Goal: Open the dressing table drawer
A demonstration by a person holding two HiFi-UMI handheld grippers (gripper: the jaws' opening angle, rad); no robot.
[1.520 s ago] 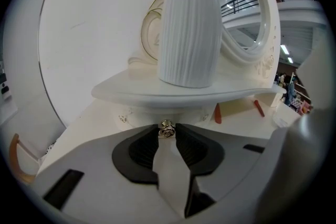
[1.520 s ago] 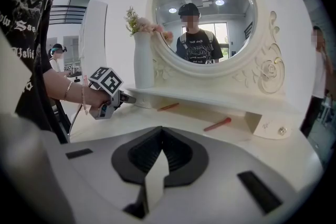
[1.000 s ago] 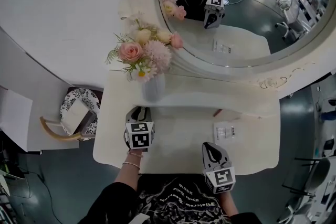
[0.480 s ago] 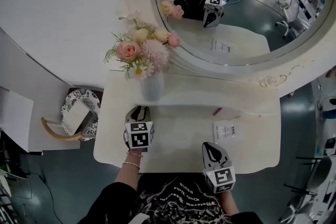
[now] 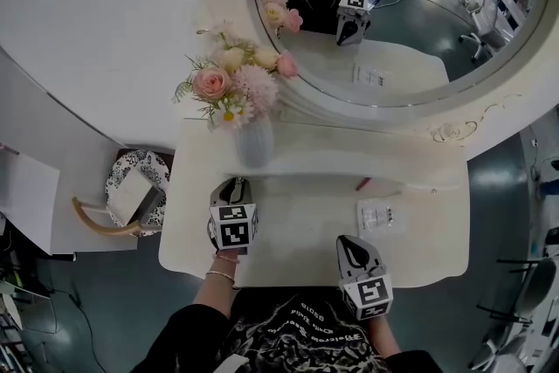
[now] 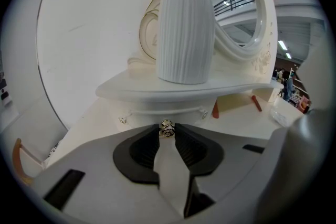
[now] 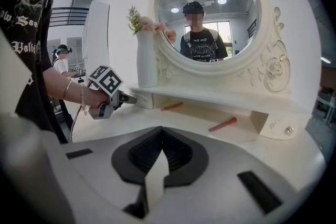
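A cream dressing-table worktop (image 5: 288, 245) is standing against a white wall (image 5: 105, 13) beneath a large oval mirror (image 5: 419, 13). The left tool (image 6: 166, 132) is pinching, by its very tips, the small silvery round knob (image 6: 166, 127) of the little white drawer (image 6: 152, 113) under the raised shelf (image 6: 157, 93), while the right tool (image 7: 161, 135) is hovering closed and empty near the front edge. That shallow hold is probably risking a slip under a skewed pull, and a jerk could be rocking the tall ribbed white vase (image 6: 185, 23) directly above.

A small white drawer (image 6: 157, 111) sits shut under the left end of the raised shelf (image 6: 131, 93), on the far side of the worktop (image 6: 244, 122). Faint ornaments mark its front corners. Its small round silver knob (image 6: 166, 128) is pinched between the left gripper's (image 6: 167, 134) jaw tips.
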